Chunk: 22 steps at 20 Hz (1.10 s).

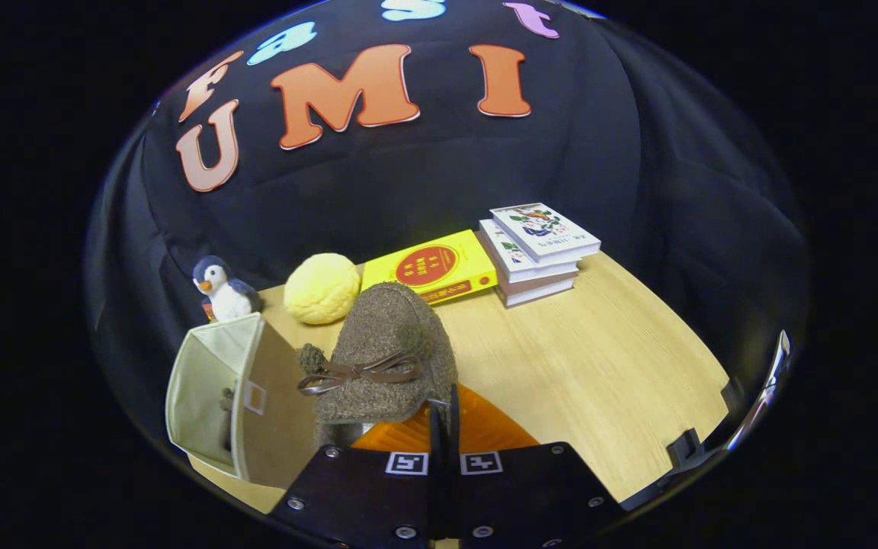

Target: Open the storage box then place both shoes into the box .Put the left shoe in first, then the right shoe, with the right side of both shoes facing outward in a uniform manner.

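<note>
The gripper [445,427] has its two fingers squeezed close together, pinching the back rim of a fuzzy brown shoe [387,358] with a little bow on it. The shoe hangs up in the air, toe pointing away, above the wooden table [599,366].

Just to the left of the shoe sits the storage box [214,393]. It lies on its side with its mouth open. Deep inside it I can see a small dark shape, maybe the other shoe, but it is too hidden to be sure.

What could go wrong? The fingers hold only a thin bit of the shoe, so it could slip and drop on the table. The shoe also looks wide next to the mouth of the box, so it could bump the box wall and push the box away. If it turns while going in, the wrong side may face out.

Behind the shoe there is a yellow ball [322,288], a yellow book [431,267] and a pile of books [538,252]. A toy penguin [222,290] stands behind the box
</note>
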### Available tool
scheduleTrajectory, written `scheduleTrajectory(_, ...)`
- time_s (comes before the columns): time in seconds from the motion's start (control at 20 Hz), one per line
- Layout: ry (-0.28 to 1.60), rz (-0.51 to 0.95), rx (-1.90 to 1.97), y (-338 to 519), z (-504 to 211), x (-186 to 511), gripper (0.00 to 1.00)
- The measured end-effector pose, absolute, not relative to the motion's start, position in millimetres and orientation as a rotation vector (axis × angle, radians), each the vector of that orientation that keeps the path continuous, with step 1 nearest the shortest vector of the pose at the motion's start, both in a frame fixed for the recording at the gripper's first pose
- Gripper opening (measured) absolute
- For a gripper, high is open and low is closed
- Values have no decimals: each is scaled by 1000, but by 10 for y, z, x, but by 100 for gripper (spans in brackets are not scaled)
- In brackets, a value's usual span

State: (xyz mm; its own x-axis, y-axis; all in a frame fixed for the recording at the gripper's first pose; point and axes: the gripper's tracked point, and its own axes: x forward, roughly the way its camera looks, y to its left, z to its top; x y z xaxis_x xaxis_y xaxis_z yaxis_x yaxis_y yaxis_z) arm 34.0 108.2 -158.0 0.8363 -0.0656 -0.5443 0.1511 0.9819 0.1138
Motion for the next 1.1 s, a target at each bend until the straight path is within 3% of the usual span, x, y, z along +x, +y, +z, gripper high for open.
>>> scheduleTrajectory(0.4, 515, -61, 188, 2248, -1116, 412, 1)
scheduleTrajectory(0.65, 557, 3, 146, 2829, -1330, 462, 2)
scheduleTrajectory(1.0, 634, -1, 129, 3013, -1756, 447, 3)
scheduleTrajectory(1.1, 627, 16, 146, 3083, -1725, 431, 12)
